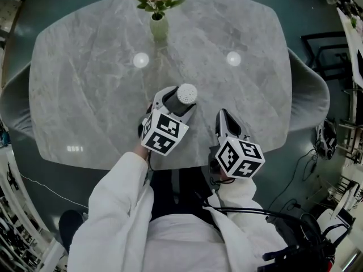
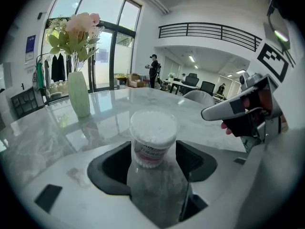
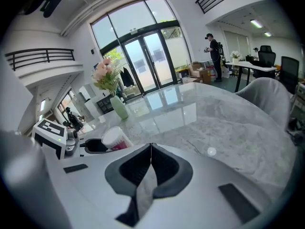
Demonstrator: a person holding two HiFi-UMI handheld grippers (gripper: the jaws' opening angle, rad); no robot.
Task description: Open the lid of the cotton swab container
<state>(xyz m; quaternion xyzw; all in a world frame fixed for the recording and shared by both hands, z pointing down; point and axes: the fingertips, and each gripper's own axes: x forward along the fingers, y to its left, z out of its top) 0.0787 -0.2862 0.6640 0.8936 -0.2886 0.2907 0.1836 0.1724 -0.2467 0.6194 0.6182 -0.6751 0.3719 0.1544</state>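
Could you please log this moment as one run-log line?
left gripper: open, around cotton swab container | right gripper: shut, empty | lid: on

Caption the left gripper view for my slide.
Cotton swab container between the open left tongs, flower vase behind on the marble table.

Free tabletop (image 1: pixel 85 95) around container (image 1: pixel 186 93), vase (image 1: pixel 159 27) beyond

Flower vase (image 1: pixel 159 27) on marble table (image 1: pixel 85 95)
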